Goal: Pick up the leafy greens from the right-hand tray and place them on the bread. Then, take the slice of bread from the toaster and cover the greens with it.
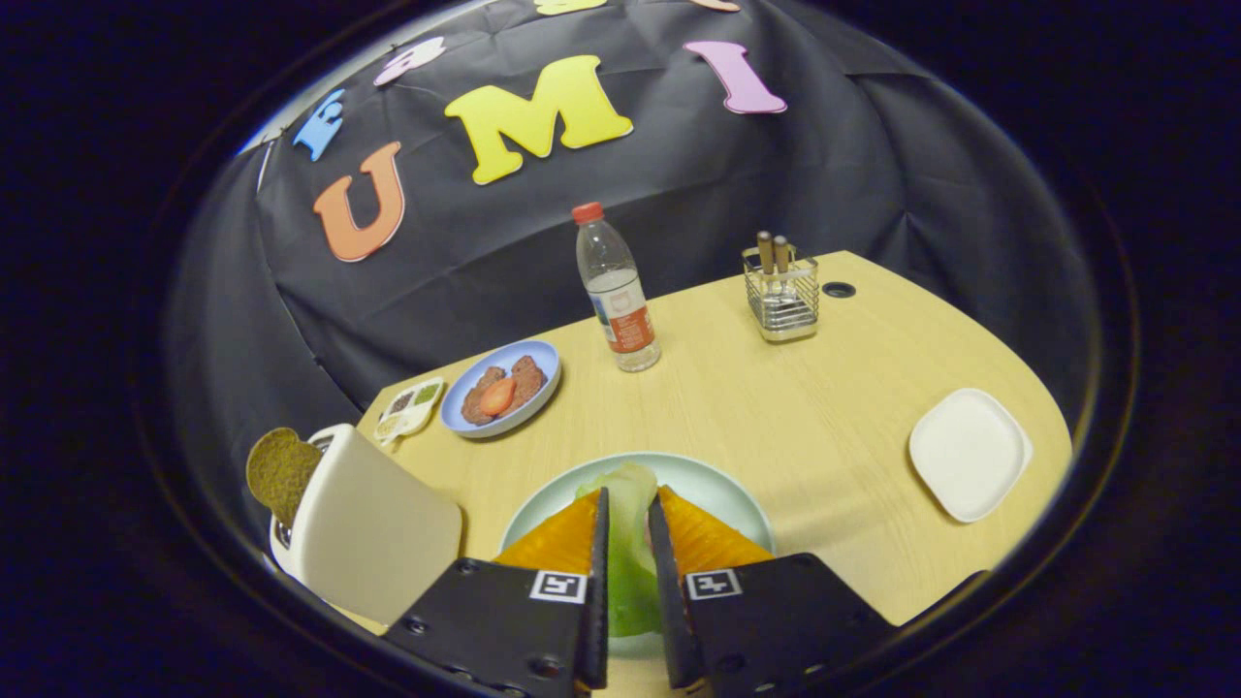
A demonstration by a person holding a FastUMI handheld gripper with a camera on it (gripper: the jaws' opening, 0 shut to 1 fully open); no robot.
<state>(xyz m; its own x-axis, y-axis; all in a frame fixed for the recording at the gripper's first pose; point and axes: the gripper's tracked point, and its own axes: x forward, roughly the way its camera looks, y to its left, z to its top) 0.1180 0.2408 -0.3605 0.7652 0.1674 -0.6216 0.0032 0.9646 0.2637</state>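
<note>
My gripper (628, 499) is shut on the leafy greens (630, 577), a pale and bright green leaf pinched between the two fingers and poking out past their tips. It hangs over a round pale-green plate (722, 490) at the near edge of the table. My fingers hide the middle of that plate, so I cannot tell what lies on it. To the left stands a cream toaster (373, 543) with a brown slice of bread (279, 472) sticking up from its slot. The white square tray (970, 453) on the right is bare.
Beyond the plate is a blue plate (543, 364) with brown patties and a tomato slice, and a small condiment dish (410, 407) beside it. A water bottle (618, 296) and a wire utensil holder (781, 296) stand at the back of the wooden table (824, 407).
</note>
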